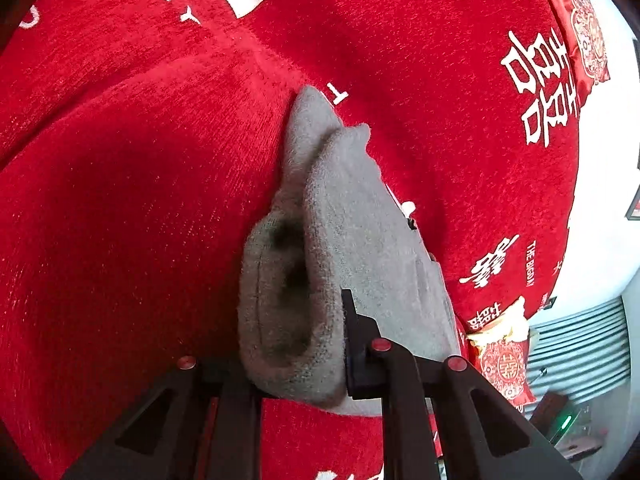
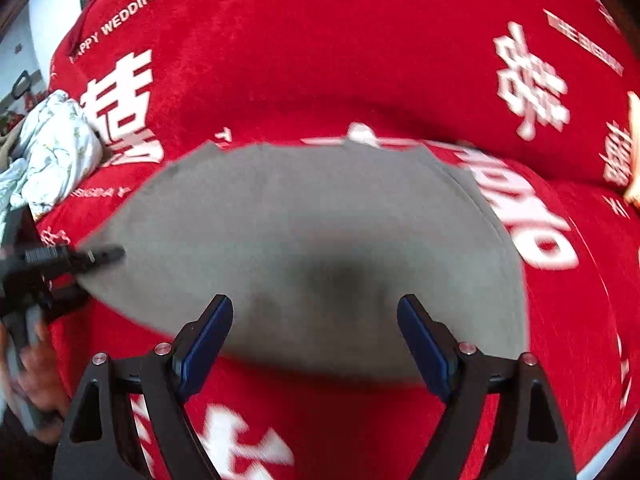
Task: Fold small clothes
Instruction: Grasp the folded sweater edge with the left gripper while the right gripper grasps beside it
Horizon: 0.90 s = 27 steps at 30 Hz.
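Between the fingers of the left tool (image 1: 304,364) sits a bunched edge of the grey garment (image 1: 352,248), pinched shut so that the cloth rolls into a thick, hollow fold just ahead of the pads and trails away across the red cover (image 1: 120,200). From the right side, the right tool (image 2: 316,336) hovers with its blue-padded fingers (image 2: 208,336) spread wide apart and nothing between them, low over the near hem of the same garment (image 2: 304,232), which lies mostly flat on the red printed cover (image 2: 360,60); the left tool (image 2: 100,256) grips its left corner there. The fabric looks soft, light and fleecy, limp enough to sag and bunch wherever lifted, yet not slippery. A firm pinch at the near right corner or hem seems the best hold. A pale floral cloth (image 2: 56,140) lies far left.
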{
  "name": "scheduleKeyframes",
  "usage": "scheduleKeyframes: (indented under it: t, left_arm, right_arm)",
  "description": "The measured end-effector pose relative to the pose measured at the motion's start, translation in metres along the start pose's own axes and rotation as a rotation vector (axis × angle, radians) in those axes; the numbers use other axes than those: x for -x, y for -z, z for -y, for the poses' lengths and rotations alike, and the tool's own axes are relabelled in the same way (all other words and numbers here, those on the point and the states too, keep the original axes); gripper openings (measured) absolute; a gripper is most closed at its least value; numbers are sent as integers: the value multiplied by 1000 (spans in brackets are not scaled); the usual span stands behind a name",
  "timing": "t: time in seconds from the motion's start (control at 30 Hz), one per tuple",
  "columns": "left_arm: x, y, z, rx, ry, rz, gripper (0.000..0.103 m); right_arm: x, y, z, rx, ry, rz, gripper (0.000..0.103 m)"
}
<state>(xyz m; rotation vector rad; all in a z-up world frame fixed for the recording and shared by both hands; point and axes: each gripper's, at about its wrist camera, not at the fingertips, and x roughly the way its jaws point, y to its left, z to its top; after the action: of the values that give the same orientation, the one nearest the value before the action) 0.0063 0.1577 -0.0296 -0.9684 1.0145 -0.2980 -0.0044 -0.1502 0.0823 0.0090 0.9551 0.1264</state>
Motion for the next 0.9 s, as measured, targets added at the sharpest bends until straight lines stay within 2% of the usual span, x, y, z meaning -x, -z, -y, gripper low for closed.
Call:
scheduleKeyframes:
  t: [0.13, 0.27, 0.43, 0.53, 0.63, 0.67, 0.7, 0.77, 0.8, 0.83, 0.9]
  left_arm:
    - [3, 2, -1, -16, 12, 18, 14]
    - [6, 3, -2, -52, 9, 32, 14]
    - [10, 7, -2, -114, -2, 54, 14]
    - [11, 9, 2, -152, -20, 64, 14]
    - [12, 9, 4, -176, -27, 71, 14]
    - [13, 9, 4, -179, -29, 75, 14]
    - [14, 9, 5, -183, -34, 79, 11]
    - [15, 9, 8, -194, -47, 84, 10]
    - [16, 9, 9, -199, -54, 86, 10]
    - [17, 9, 12, -206, -62, 91, 10]
    - [19, 11, 19, -222, -85, 103, 10]
  right_arm:
    - [-33, -55, -30, 17, -97, -54, 87]
    - [-96, -109, -74, 20, -158, -192, 87]
    - [-165, -145, -147, 98, -167, -302, 87]
    - [-205, -146, -184, 140, -133, -397, 88]
    - [-226, -139, -220, 296, 46, -389, 88]
    - [-228, -136, -227, 336, 76, -379, 87]
    - [-227, -135, -230, 354, 81, -366, 80]
    - [-223, -139, -228, 381, 96, -359, 49]
    - [-220, -142, -222, 395, 105, -361, 29]
    - [-218, -145, -215, 383, 85, -369, 25]
    - [-211, -152, -199, 327, 10, -380, 22]
